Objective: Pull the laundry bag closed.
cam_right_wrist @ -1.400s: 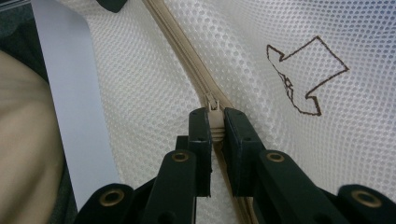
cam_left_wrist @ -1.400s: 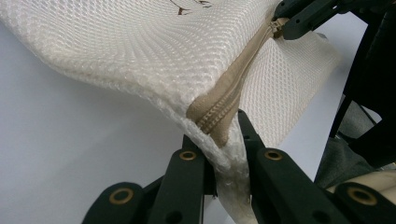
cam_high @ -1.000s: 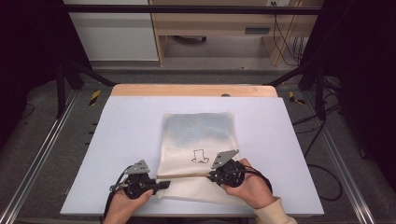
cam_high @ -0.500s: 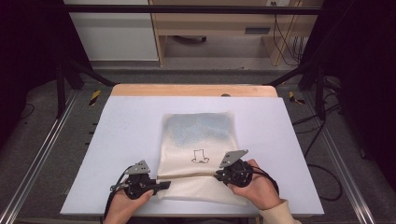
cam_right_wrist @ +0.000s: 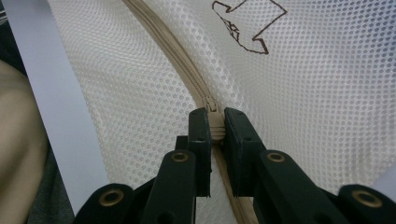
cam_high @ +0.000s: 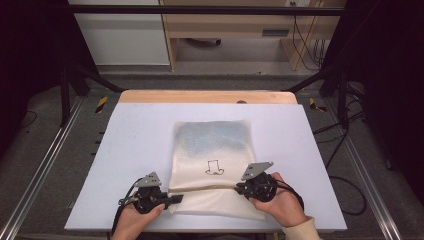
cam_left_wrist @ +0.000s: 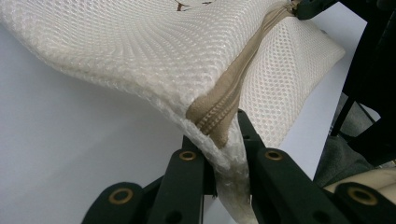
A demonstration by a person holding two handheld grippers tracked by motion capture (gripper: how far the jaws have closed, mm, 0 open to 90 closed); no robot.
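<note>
A cream mesh bag [cam_high: 212, 145] with a small drawn outline [cam_high: 214, 167] lies on the white table [cam_high: 135, 130], dark contents showing through its far half. A beige zipper [cam_high: 205, 189] runs across its near end. My left gripper [cam_high: 172, 199] is shut on the bag's left corner at the zipper's end [cam_left_wrist: 219, 122], which bunches between the jaws. My right gripper [cam_high: 239, 187] is shut on the zipper pull [cam_right_wrist: 214, 126], close to the bag's right side. The zipper track [cam_right_wrist: 168, 46] curves away ahead of it, beside the outline [cam_right_wrist: 247, 23].
A wooden strip [cam_high: 207, 96] borders the table's far edge. Metal rails [cam_high: 45, 165] flank the table on both sides. A cable [cam_high: 345, 195] loops on the floor at the right. White table surface lies free left and right of the bag.
My right gripper has slid to the right along the zipper with the pull in its jaws. The left gripper has kept its hold and its place.
</note>
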